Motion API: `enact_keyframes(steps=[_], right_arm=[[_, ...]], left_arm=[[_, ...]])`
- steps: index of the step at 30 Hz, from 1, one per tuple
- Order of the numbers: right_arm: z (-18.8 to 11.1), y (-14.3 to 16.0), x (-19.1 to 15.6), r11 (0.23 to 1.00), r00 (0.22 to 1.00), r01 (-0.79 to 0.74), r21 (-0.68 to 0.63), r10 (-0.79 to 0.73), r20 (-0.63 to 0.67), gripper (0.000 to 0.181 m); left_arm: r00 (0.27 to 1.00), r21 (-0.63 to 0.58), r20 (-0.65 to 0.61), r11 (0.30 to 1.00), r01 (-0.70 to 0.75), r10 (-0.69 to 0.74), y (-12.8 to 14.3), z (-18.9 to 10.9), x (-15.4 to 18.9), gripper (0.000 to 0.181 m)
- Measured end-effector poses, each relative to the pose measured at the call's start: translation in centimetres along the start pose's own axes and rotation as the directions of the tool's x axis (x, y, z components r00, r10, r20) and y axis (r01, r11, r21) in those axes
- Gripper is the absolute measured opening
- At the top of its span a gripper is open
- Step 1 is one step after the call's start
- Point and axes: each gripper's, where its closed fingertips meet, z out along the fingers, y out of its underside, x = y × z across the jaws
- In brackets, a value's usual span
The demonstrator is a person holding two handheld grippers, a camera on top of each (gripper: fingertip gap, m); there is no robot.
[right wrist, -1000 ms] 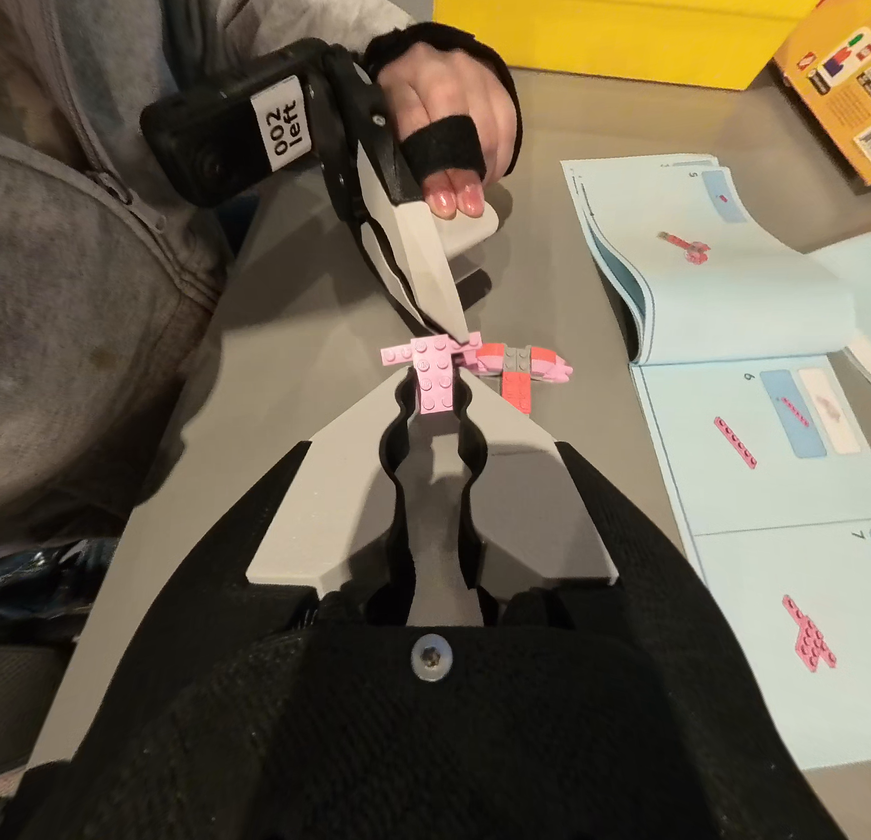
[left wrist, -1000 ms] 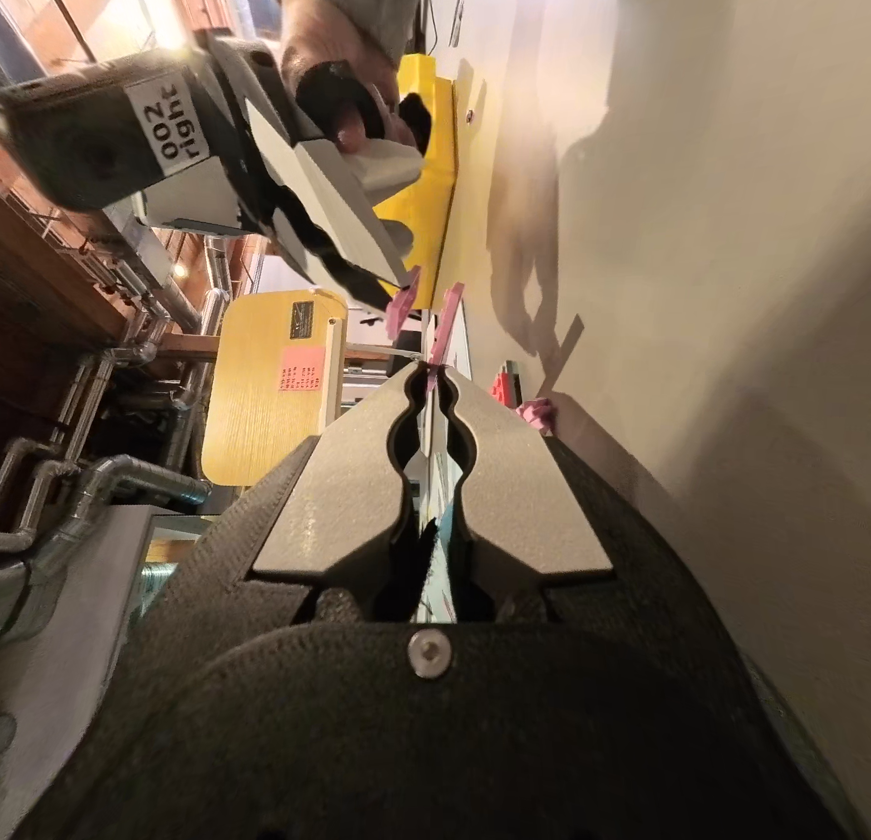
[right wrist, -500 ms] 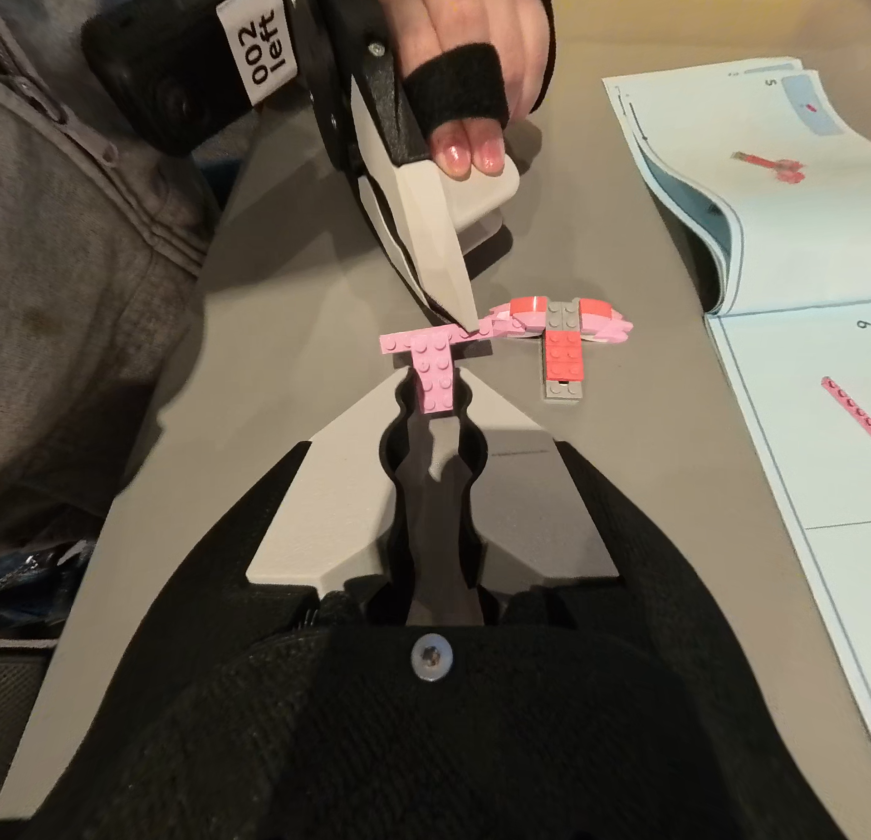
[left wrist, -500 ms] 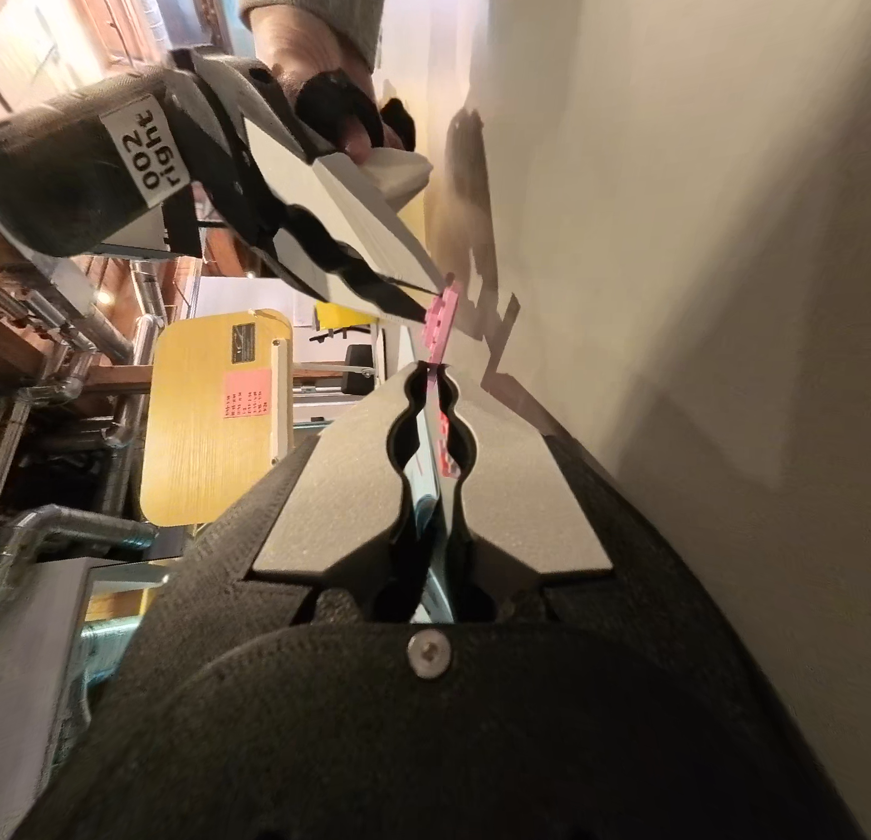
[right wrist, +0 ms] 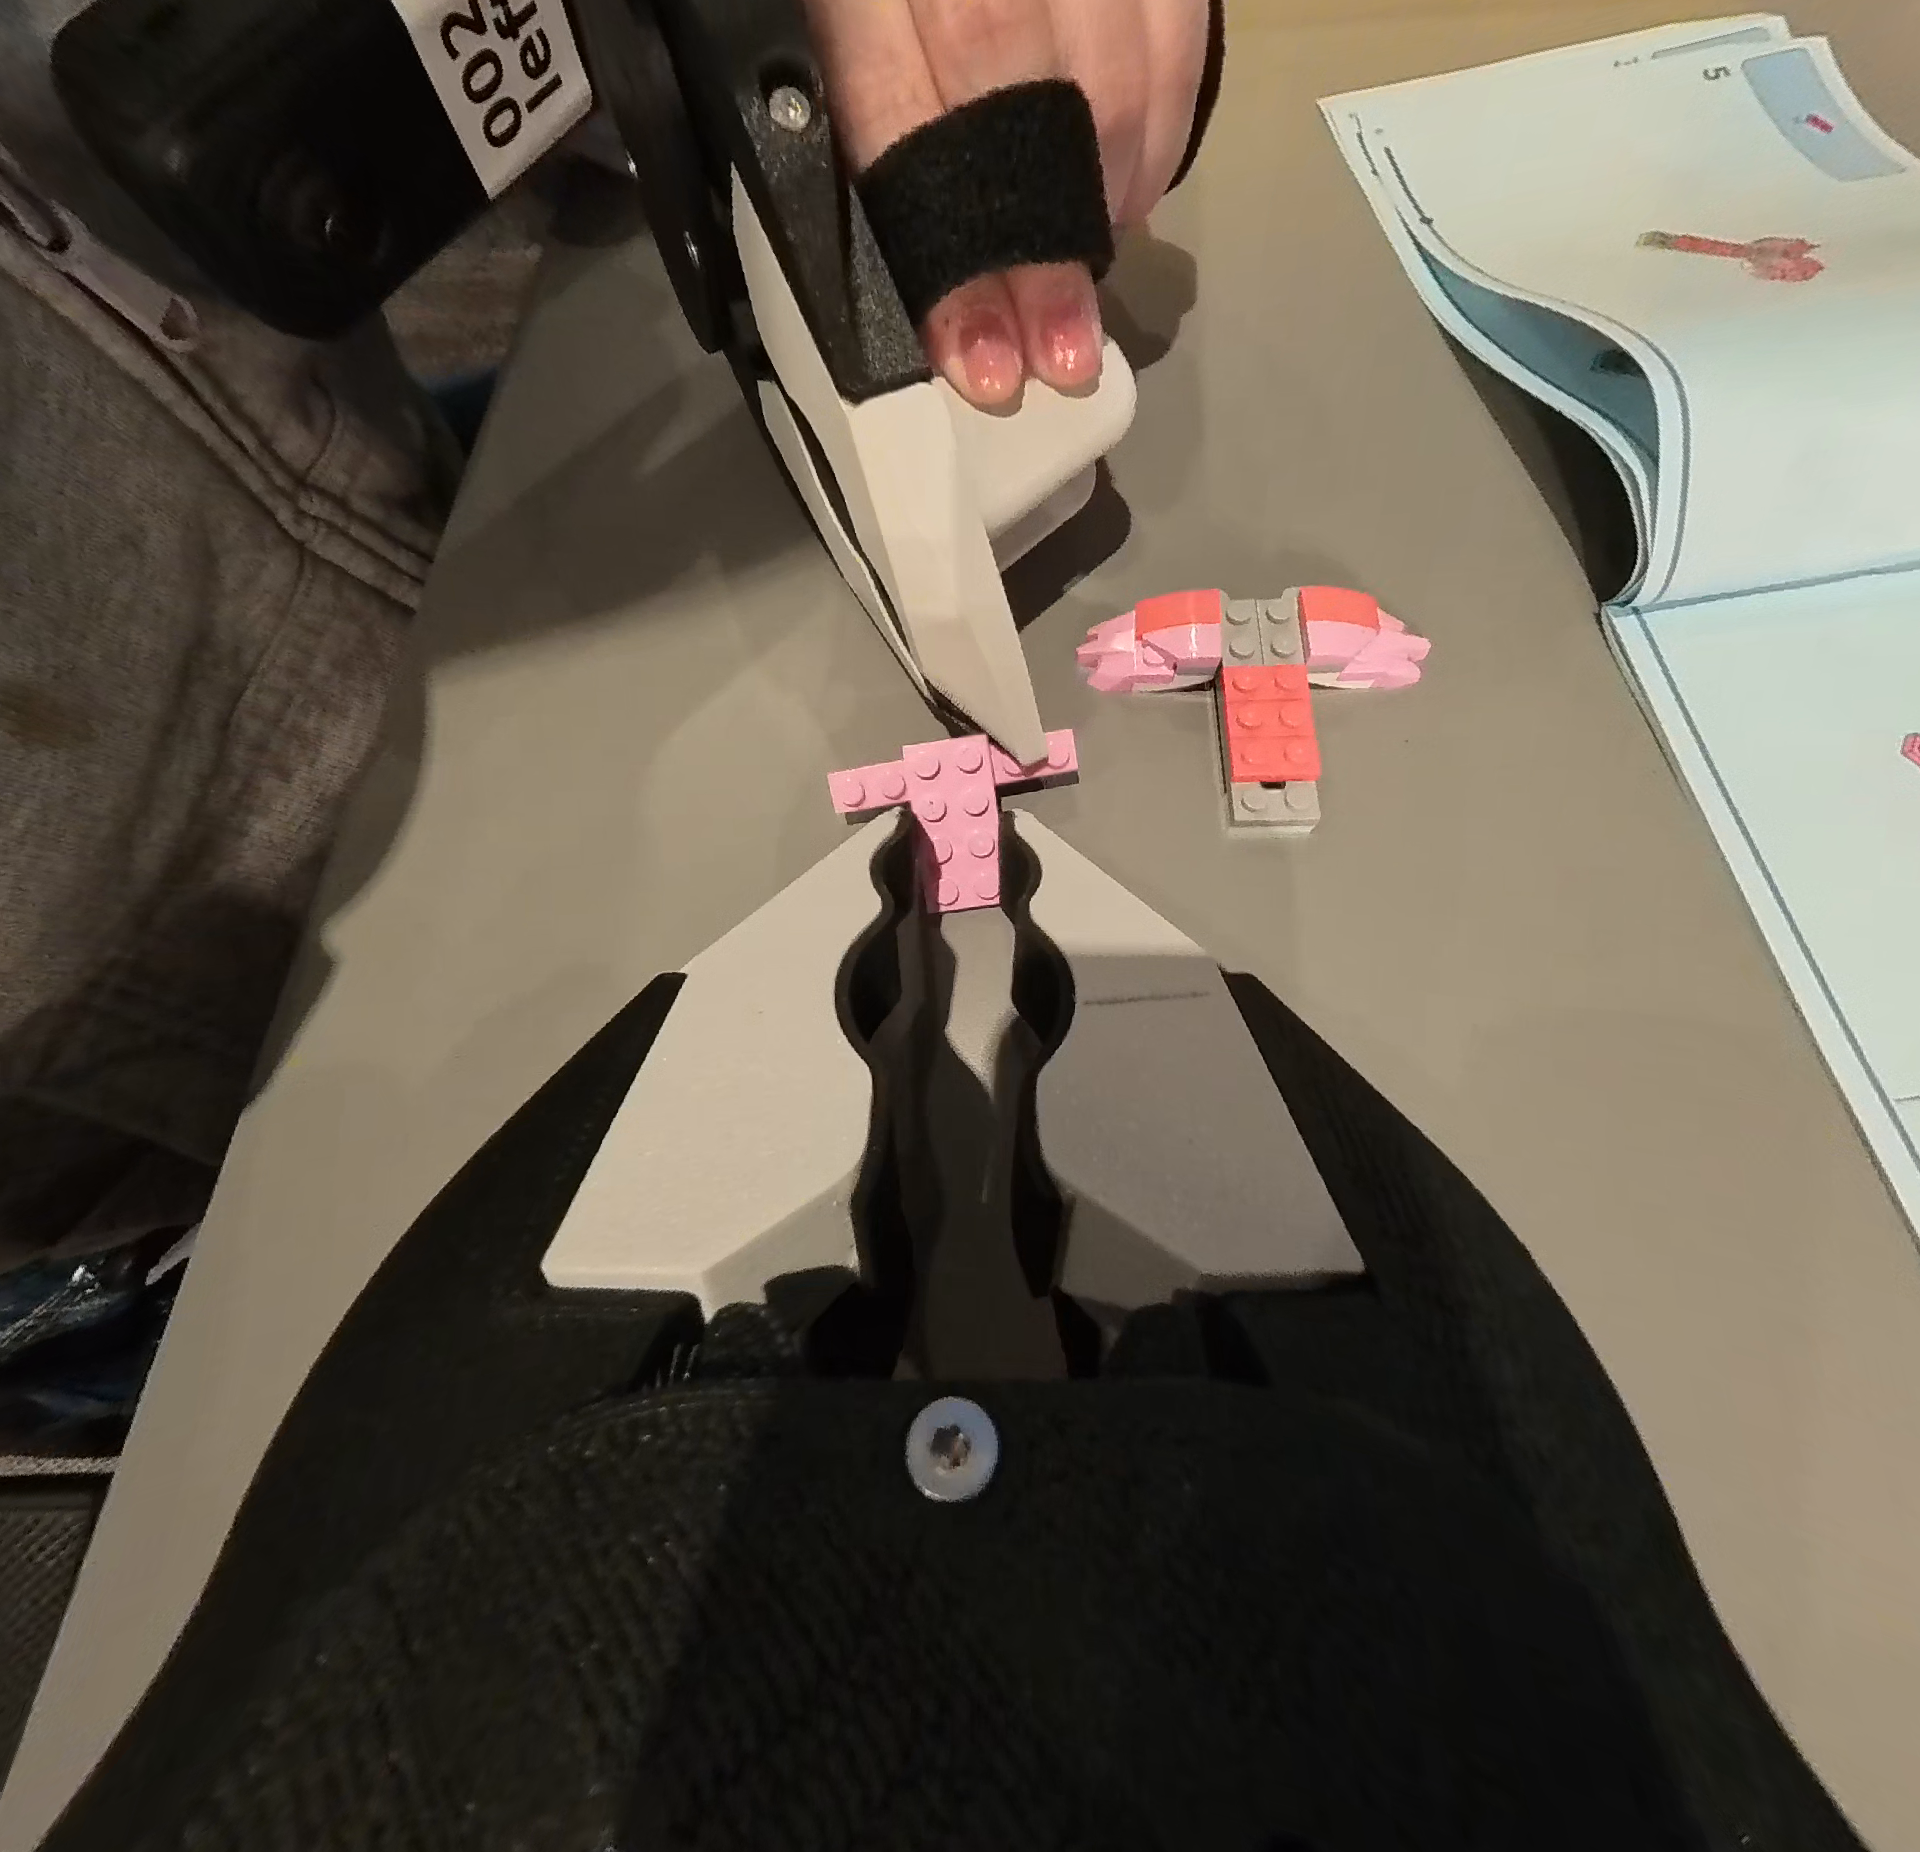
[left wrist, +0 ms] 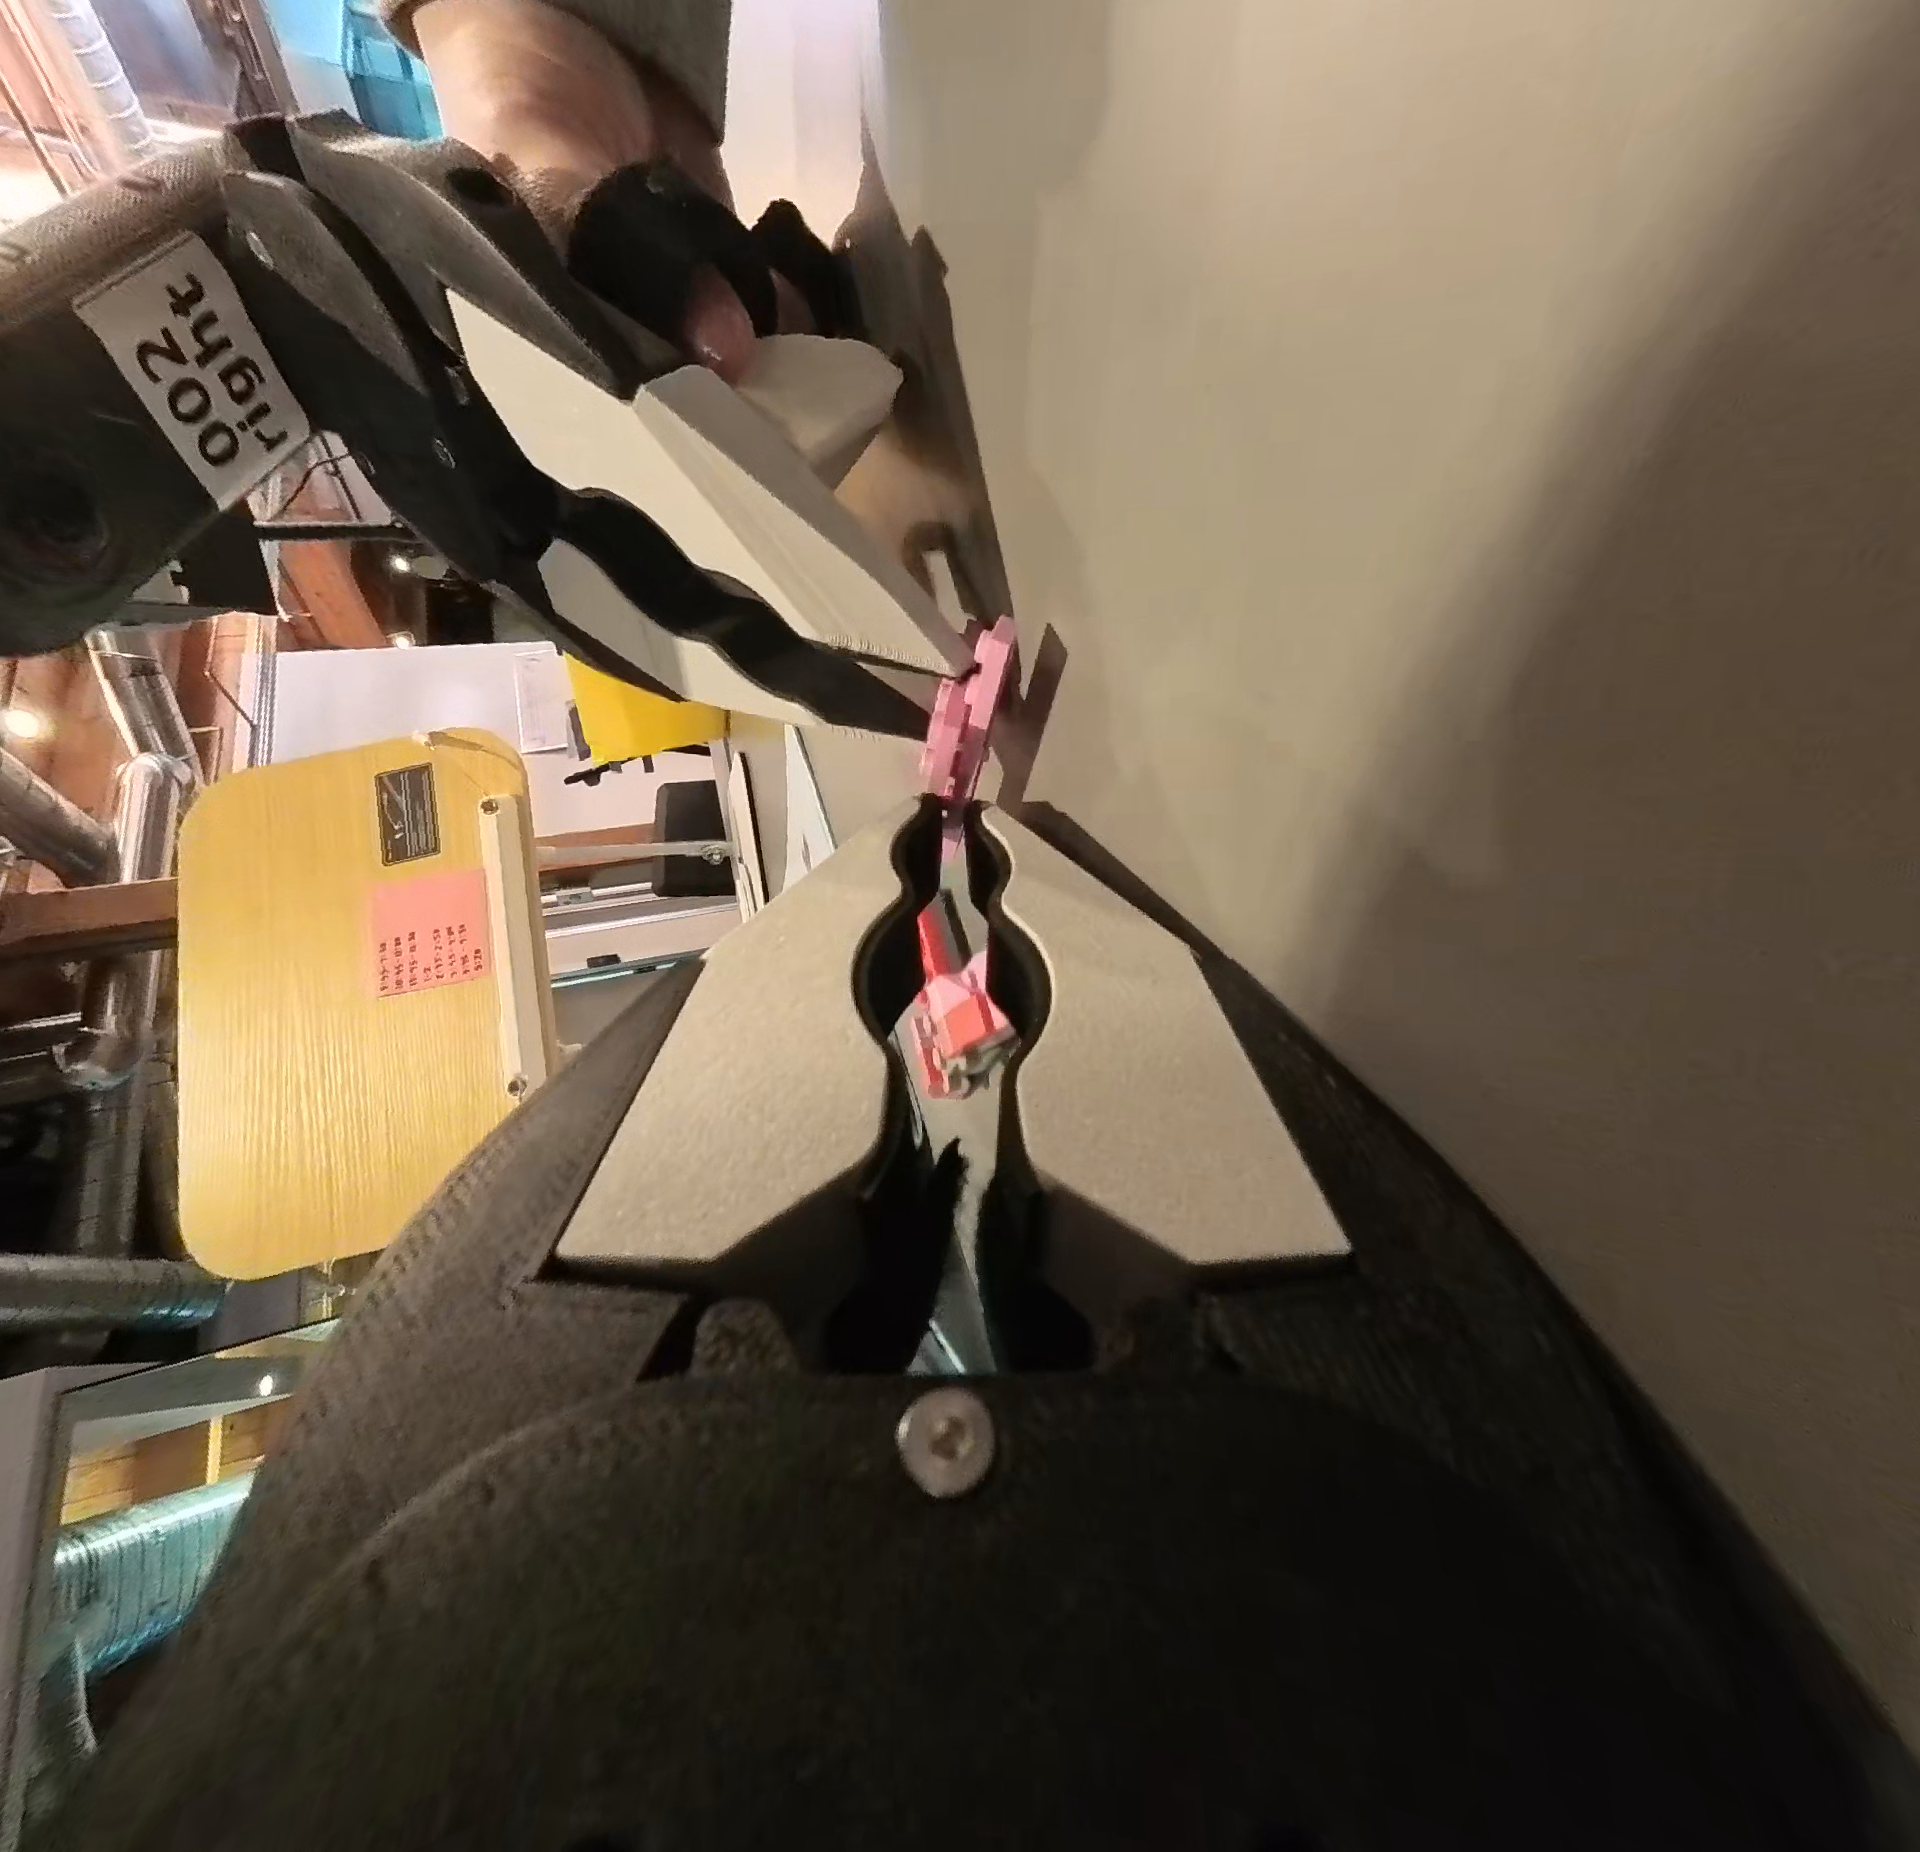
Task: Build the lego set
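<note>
Right wrist view: right gripper (right wrist: pixel 961 846) narrowed onto the stem of the pink T-shaped plate assembly (right wrist: pixel 951 800), held just above the grey table (right wrist: pixel 644 597).
Left gripper (right wrist: pixel 1023 753): fingertips pinched onto the right end of the T's crossbar.
Farther right: red, pink and grey build (right wrist: pixel 1252 675) lying on the table, apart from both tools.
Far right edge: open instruction booklet (right wrist: pixel 1714 368).
Left wrist view: left gripper (left wrist: pixel 951 810) nearly closed, gripping the pink assembly (left wrist: pixel 961 716) edge-on.
</note>
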Motion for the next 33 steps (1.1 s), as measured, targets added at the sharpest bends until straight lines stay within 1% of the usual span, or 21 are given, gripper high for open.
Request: enact_keyframes(steps=[3, 10, 13, 15, 17, 20, 22, 24, 25, 27, 29, 33], right_arm=[[-0.1, 0.1, 0.0, 1.0, 1.0, -0.003, -0.003, 0.003, -0.016, 0.016], [-0.4, 0.2, 0.1, 1.0, 0.998, -0.025, 0.01, 0.026, -0.06, 0.03], [-1.0, -0.4, 0.1, 0.997, 0.99, -0.062, 0.055, 0.068, -0.126, 0.038], [-1.2, -1.1, -0.4, 0.994, 0.975, -0.061, 0.091, 0.079, -0.208, 0.044], [-1.2, -1.2, -0.6, 0.997, 0.94, -0.033, 0.071, 0.055, -0.336, 0.047], [-1.0, -0.9, -0.4, 0.999, 0.852, -0.034, 0.023, 0.041, -0.522, 0.047], [-0.5, -0.7, -0.7, 0.997, 0.823, -0.077, 0.019, 0.075, -0.563, 0.047], [0.3, -0.5, -1.1, 0.992, 0.818, -0.128, 0.02, 0.117, -0.564, 0.047], [0.5, -0.3, -1.1, 0.992, 0.806, -0.128, -0.008, 0.099, -0.584, 0.047], [0.7, -0.7, -1.1, 0.995, 0.788, -0.092, -0.024, 0.058, -0.613, 0.04], [1.0, -0.6, -1.2, 0.995, 0.784, -0.096, -0.038, 0.052, -0.618, 0.034], [0.9, -0.5, -0.9, 0.993, 0.775, -0.118, -0.03, 0.073, -0.627, 0.031]], left_arm=[[1.0, 0.008, -0.01, 1.0, 0.008, -0.008, -0.1, 0.1, 0.1, 0.003], [1.0, 0.021, -0.012, 1.0, 0.013, -0.013, -0.4, 0.2, 0.0, 0.003], [1.0, 0.027, -0.013, 0.999, 0.019, -0.019, -0.5, 0.2, 0.0, 0.003], [1.0, 0.029, -0.017, 0.999, 0.027, -0.027, -0.5, 0.2, 0.0, 0.003], [0.999, 0.03, -0.017, 0.999, 0.031, -0.03, -0.5, 0.3, 0.0, 0.003], [0.999, 0.031, -0.019, 0.999, 0.04, -0.039, -0.5, 0.3, 0.0, 0.003], [0.999, 0.031, -0.019, 0.999, 0.043, -0.043, -0.5, 0.3, 0.0, 0.003], [0.999, 0.03, -0.019, 0.998, 0.047, -0.047, -0.5, 0.3, -0.1, 0.003], [0.999, 0.03, -0.019, 0.998, 0.05, -0.049, -0.5, 0.3, -0.1, 0.003], [0.998, 0.03, -0.019, 0.998, 0.052, -0.051, -0.5, 0.4, -0.1, 0.003], [0.998, 0.03, -0.02, 0.998, 0.053, -0.052, -0.5, 0.4, -0.1, 0.003], [0.998, 0.031, -0.021, 0.998, 0.058, -0.057, -0.5, 0.4, -0.1, 0.003]])
